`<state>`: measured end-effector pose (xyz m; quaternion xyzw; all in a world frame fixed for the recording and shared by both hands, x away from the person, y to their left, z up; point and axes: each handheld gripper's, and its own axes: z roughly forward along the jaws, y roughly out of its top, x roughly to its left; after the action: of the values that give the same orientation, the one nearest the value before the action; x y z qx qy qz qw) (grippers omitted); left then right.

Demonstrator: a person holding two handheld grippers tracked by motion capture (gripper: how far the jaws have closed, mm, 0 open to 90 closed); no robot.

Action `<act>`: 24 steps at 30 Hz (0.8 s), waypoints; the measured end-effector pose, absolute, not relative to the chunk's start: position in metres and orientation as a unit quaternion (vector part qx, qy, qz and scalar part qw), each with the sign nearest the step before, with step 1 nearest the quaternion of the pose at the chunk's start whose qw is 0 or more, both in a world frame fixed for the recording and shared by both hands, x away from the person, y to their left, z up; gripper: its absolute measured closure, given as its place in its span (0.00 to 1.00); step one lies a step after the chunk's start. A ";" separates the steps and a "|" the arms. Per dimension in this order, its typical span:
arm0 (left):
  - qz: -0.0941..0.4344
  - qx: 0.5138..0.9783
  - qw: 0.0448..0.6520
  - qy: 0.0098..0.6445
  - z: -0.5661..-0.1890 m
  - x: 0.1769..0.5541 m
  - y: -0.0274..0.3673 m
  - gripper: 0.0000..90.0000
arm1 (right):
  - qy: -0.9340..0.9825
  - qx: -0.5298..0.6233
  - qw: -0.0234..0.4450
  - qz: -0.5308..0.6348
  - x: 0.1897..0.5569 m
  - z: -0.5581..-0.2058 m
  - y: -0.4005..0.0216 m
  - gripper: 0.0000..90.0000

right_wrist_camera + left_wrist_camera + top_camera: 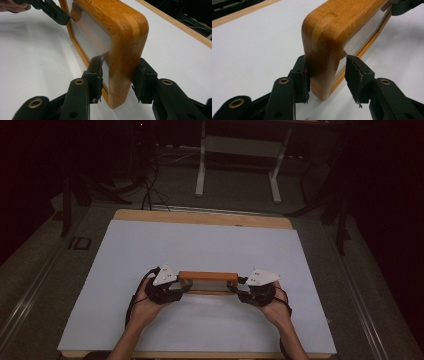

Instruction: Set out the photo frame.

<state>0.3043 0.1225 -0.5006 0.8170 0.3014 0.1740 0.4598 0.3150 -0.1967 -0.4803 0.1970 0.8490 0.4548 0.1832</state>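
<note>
A wooden frame [207, 279] with a pale inset panel stands on its long edge on the white table top [200, 240], near the front. My left gripper [184, 285] grips its left end and my right gripper [235, 286] its right end. In the left gripper view the rounded wooden end [329, 30] sits between the jaws of the left gripper [327, 72]; the left pad presses the wood and the torn right pad meets its inner corner. In the right gripper view the right gripper [120, 75] is shut on the other corner [120, 32], one jaw on the panel side and one on the back.
The white sheet covers a wooden table whose bare edge [200, 217] shows at the back. Beyond it on the dark floor stand a white desk base [237, 165] and loose cables [150, 190]. Hands and forearms come in from the bottom edge.
</note>
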 end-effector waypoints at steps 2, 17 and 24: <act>0.169 0.816 0.463 0.304 -0.501 0.305 0.123 0.61 | 0.849 0.200 0.180 0.456 0.315 -0.480 -0.197 0.69; 0.143 0.817 0.460 0.317 -0.501 0.307 0.120 0.61 | 0.850 0.216 0.161 0.453 0.314 -0.481 -0.201 0.69; 0.129 0.817 0.462 0.322 -0.502 0.308 0.120 0.61 | 0.850 0.223 0.150 0.454 0.314 -0.482 -0.203 0.69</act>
<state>0.3083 0.1197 -0.5016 0.8166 0.3221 0.1286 0.4615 0.3143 -0.2026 -0.4824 0.2235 0.8496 0.4536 0.1501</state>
